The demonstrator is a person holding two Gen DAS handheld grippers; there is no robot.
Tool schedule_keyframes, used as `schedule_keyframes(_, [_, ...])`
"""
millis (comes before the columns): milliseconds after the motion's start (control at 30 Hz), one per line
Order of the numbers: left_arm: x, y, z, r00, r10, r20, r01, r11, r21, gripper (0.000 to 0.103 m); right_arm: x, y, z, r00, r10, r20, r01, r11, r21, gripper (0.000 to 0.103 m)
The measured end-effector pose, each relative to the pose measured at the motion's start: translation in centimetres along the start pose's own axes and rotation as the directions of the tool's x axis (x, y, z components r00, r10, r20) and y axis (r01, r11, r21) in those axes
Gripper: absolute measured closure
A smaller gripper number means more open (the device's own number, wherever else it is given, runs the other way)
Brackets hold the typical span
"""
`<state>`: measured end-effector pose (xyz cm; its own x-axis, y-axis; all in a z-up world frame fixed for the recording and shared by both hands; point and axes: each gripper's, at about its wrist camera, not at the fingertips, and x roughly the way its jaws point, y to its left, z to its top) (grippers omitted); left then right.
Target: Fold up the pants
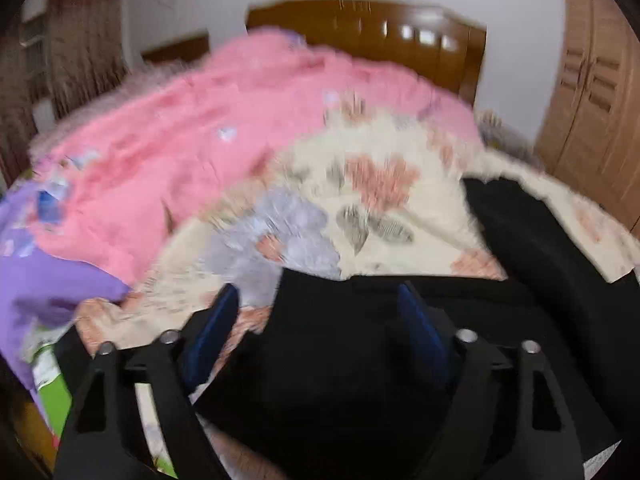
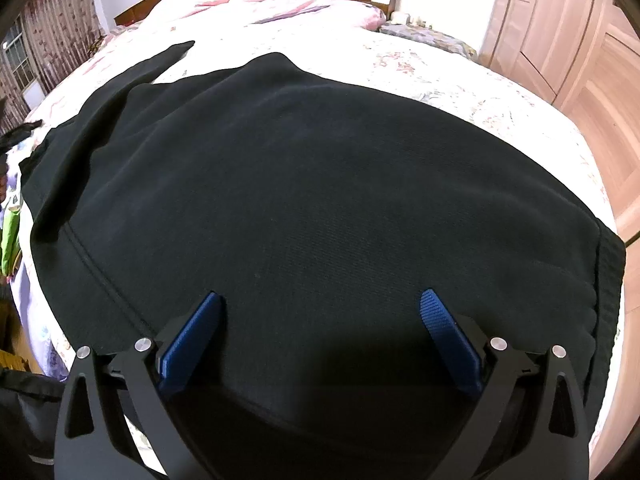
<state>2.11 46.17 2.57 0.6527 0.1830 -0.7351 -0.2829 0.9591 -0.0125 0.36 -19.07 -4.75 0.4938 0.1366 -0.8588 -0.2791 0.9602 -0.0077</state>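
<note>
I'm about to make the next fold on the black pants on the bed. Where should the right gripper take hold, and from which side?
I'd take the ribbed waistband at the right end of the black pants. It is a thick, defined edge lying by the bedspread, while the middle is flat cloth with nothing to pinch. Bring the open right gripper in from the right, low, one finger under the band.

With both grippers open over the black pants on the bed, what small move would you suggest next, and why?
Probably lower the right gripper and close it on the pants just beneath: the fabric lies spread flat, and the left gripper is open too, gripping nothing.
</note>
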Motion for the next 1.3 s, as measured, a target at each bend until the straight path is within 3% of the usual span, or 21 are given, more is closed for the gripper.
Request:
schedule_keyframes(167, [4.9, 0.1, -0.5, 0.992, 0.056, -0.111, -0.052, 0.998, 0.042, 0.047, -0.1, -0.2, -0.1, 1.000, 0.003, -0.002, -0.003, 1.000, 0.003, 0.006])
schedule_keyframes(200, [4.9, 0.0, -0.8, 0.993, 0.046, -0.108, -0.042, 0.998, 0.039, 0.059, 0.0, -0.2, 0.0, 1.000, 0.005, -0.003, -0.005, 1.000, 0.002, 0.005])
schedule_keyframes(233, [4.9, -0.1, -0.9, 0.993, 0.049, -0.106, -0.045, 0.998, 0.040, 0.081, 0.0, -0.2, 0.0, 1.000, 0.006, -0.005, -0.006, 1.000, 0.001, 0.005])
schedule_keyframes(300, [4.5, -0.8, -1.1, 0.993, 0.085, -0.087, -0.079, 0.994, 0.074, 0.091, 0.0, -0.3, 0.1, 1.000, 0.006, -0.007, -0.006, 1.000, -0.001, 0.005])
schedule_keyframes(500, [1.0, -3.0, 0.7, 0.974, 0.218, 0.067, -0.226, 0.960, 0.167, 0.092, 0.1, -0.4, 0.2, 1.000, 0.006, -0.007, -0.006, 1.000, 0.000, 0.005])
schedule_keyframes(667, [4.9, -3.0, 0.3, 0.954, 0.301, -0.008, -0.292, 0.930, 0.223, 0.092, 0.1, -0.3, 0.1, 1.000, 0.004, 0.002, -0.004, 1.000, 0.003, 0.005])
schedule_keyframes(733, [5.8, -2.5, -0.2, 0.955, 0.295, -0.022, -0.285, 0.938, 0.198, 0.081, 0.0, -0.4, 0.1, 1.000, 0.001, 0.000, -0.001, 1.000, 0.002, 0.005])
schedule_keyframes(767, [5.3, -2.2, -0.2, 0.950, 0.311, -0.003, -0.306, 0.937, 0.165, 0.070, -0.1, -0.4, 0.1, 1.000, -0.001, -0.004, 0.001, 1.000, 0.004, 0.005])
schedule_keyframes(800, [5.0, -2.1, -0.1, 0.943, 0.333, 0.005, -0.330, 0.932, 0.148, 0.031, -0.2, -0.4, 0.2, 1.000, -0.006, -0.010, 0.006, 1.000, 0.006, 0.005])
schedule_keyframes(833, [4.3, -1.9, 0.0, 0.932, 0.361, 0.020, -0.360, 0.924, 0.127, 0.003, -0.5, -0.4, 0.3, 1.000, -0.018, -0.013, 0.018, 1.000, 0.003, 0.005])
schedule_keyframes(900, [1.4, -2.6, 0.6, 0.910, 0.403, 0.095, -0.412, 0.904, 0.112, 0.002, -1.3, -0.3, 0.8, 0.999, -0.047, 0.008, 0.047, 0.999, -0.020, 0.005])
schedule_keyframes(967, [-1.5, -4.6, 2.1, 0.910, 0.387, 0.150, -0.404, 0.908, 0.112, 0.002, -2.0, -0.3, 1.7, 0.998, -0.042, 0.041, 0.043, 0.999, -0.023, 0.005])
schedule_keyframes(1033, [-3.3, -7.2, 3.6, 0.939, 0.300, 0.167, -0.322, 0.939, 0.119, 0.002, -2.3, -0.5, 3.2, 0.996, -0.032, 0.089, 0.034, 0.999, -0.023, 0.005])
schedule_keyframes(1100, [-4.0, -12.3, 5.3, 0.976, 0.161, 0.145, -0.188, 0.963, 0.192, 0.002, -1.6, 0.1, 5.1, 0.992, -0.026, 0.121, 0.030, 0.999, -0.029, 0.005])
schedule_keyframes(1167, [-3.6, -18.1, 6.3, 0.993, 0.041, 0.110, -0.070, 0.960, 0.271, 0.002, -0.7, 1.1, 6.4, 0.990, -0.016, 0.140, 0.022, 0.999, -0.042, 0.005])
schedule_keyframes(1233, [-2.1, -23.4, 6.5, 0.997, -0.063, 0.045, 0.045, 0.944, 0.326, 0.002, 0.9, 2.2, 7.6, 0.992, -0.006, 0.128, 0.013, 0.998, -0.054, 0.005])
schedule_keyframes(1300, [-0.1, -28.2, 6.3, 0.996, -0.088, -0.014, 0.087, 0.922, 0.376, 0.002, 2.2, 3.1, 8.1, 0.993, -0.009, 0.121, 0.019, 0.996, -0.082, 0.005])
